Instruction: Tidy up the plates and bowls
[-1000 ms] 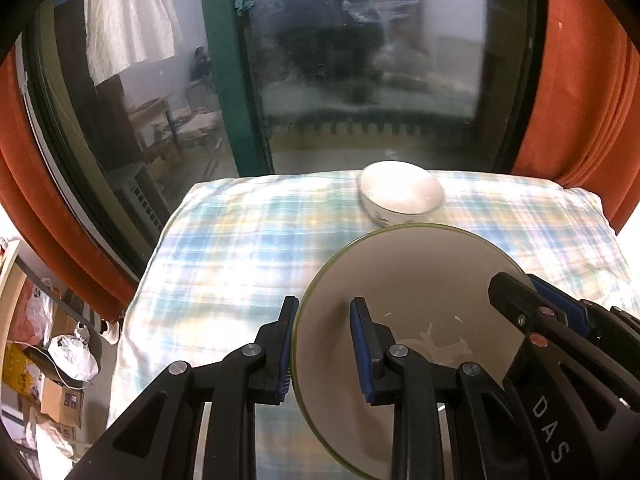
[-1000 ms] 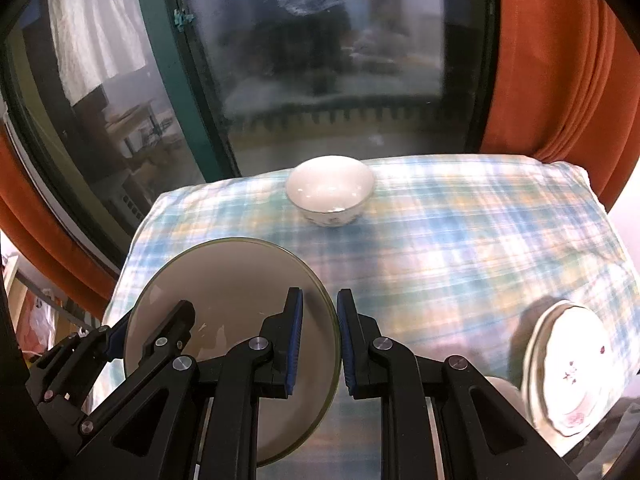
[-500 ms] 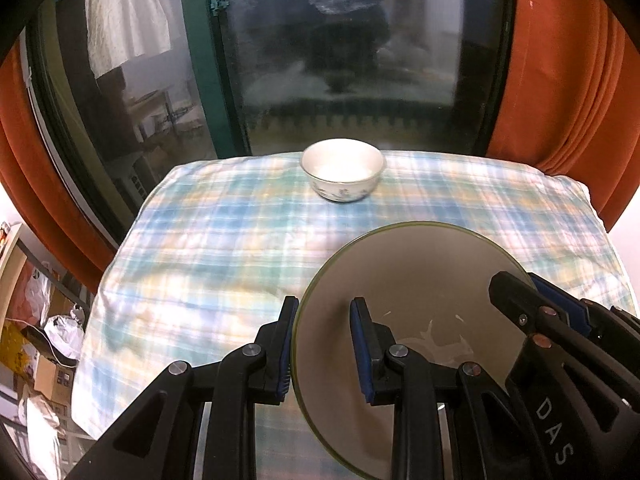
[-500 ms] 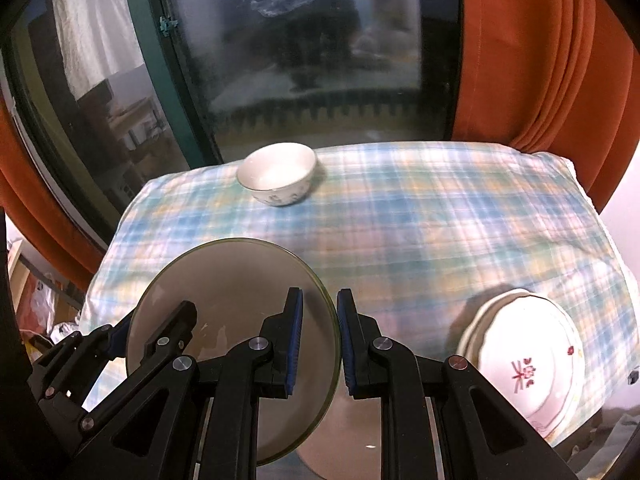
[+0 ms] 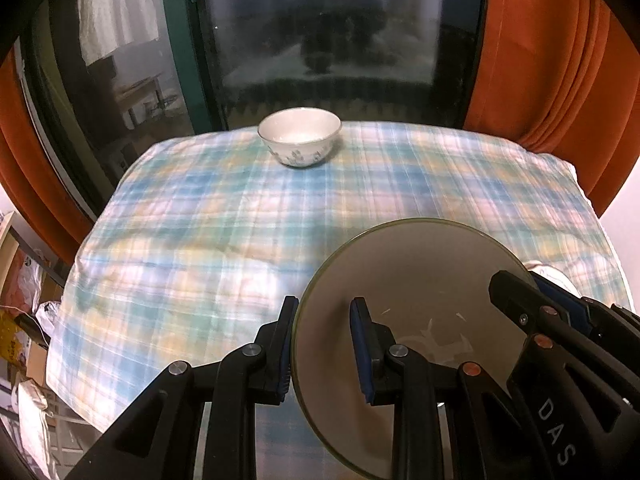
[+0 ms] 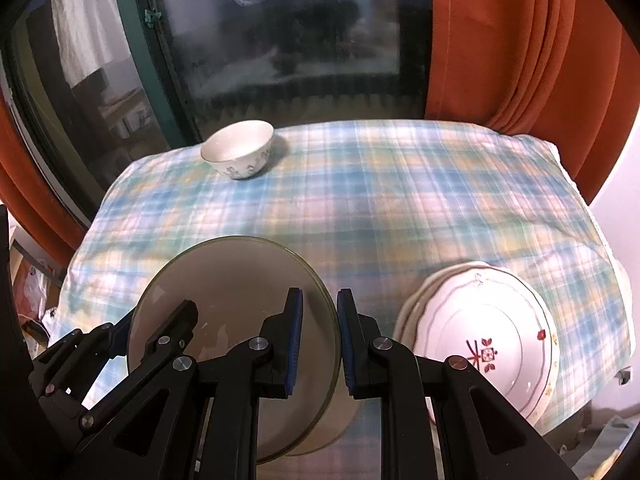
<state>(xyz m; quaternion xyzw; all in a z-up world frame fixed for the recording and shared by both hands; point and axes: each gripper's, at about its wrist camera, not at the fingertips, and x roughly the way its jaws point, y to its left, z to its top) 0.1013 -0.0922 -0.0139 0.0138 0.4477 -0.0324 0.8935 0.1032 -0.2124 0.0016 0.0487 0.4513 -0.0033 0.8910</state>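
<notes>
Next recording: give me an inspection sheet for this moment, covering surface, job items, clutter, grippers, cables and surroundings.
Surface: plaid cloth covers the table.
Job's things: grey-brown plate held by both grippers at opposite rim edges; white bowl upright at the far edge; stack of white floral plates near right, on the cloth.
Clutter: nothing seen on the cloth.
Grippers: left gripper and right gripper each shut on the plate's rim.
Cables: nothing seen.
Surroundings: dark window behind, orange curtains, bags and boxes on the floor at left.

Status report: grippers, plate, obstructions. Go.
Left gripper and right gripper shut on tan plate. White bowl far edge. Patterned plates right. Nothing blocking.
</notes>
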